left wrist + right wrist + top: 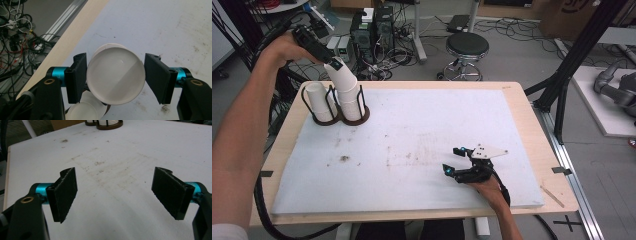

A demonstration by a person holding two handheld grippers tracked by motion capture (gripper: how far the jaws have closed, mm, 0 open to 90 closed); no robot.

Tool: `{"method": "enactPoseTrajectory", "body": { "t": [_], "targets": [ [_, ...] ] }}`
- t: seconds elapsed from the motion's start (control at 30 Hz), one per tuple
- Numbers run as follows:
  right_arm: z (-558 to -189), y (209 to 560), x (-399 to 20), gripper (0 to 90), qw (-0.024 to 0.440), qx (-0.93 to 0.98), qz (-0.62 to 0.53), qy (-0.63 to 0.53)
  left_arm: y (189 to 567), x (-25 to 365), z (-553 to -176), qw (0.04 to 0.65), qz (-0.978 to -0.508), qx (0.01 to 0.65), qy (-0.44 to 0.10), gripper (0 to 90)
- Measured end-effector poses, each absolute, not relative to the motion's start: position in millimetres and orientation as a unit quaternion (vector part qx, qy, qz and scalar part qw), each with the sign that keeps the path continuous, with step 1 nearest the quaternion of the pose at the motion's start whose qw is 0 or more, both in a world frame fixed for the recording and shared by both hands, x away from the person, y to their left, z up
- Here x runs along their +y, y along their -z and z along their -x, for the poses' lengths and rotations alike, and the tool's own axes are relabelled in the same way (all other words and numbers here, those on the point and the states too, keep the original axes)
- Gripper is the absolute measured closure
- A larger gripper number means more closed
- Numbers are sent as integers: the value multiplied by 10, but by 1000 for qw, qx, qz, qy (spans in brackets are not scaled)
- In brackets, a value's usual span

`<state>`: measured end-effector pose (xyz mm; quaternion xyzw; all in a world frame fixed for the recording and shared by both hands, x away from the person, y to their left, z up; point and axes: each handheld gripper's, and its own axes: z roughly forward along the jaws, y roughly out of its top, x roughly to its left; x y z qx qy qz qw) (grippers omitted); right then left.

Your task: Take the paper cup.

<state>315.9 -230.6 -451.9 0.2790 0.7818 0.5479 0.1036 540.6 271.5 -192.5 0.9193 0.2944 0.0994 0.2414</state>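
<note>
At the table's far left corner, a white paper cup [338, 69] tilts atop the stack in a dark wire cup holder [354, 116]. From the left gripper view, its round base [115, 76] sits pinched between the left gripper [115, 77]'s jaws. Well apart, the right gripper [113, 195] rests with jaws spread over the stained white mat [120, 157].
</note>
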Motion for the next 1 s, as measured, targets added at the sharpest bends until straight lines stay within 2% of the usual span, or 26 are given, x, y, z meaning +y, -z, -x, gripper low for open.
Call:
{"method": "enactPoseTrajectory", "body": {
  "t": [1.0],
  "targets": [
    [-3158,4519,-2306,214,104,782,-277,-549,1599,2738,-5150,251,-914,289,-133,367]
  ]
}}
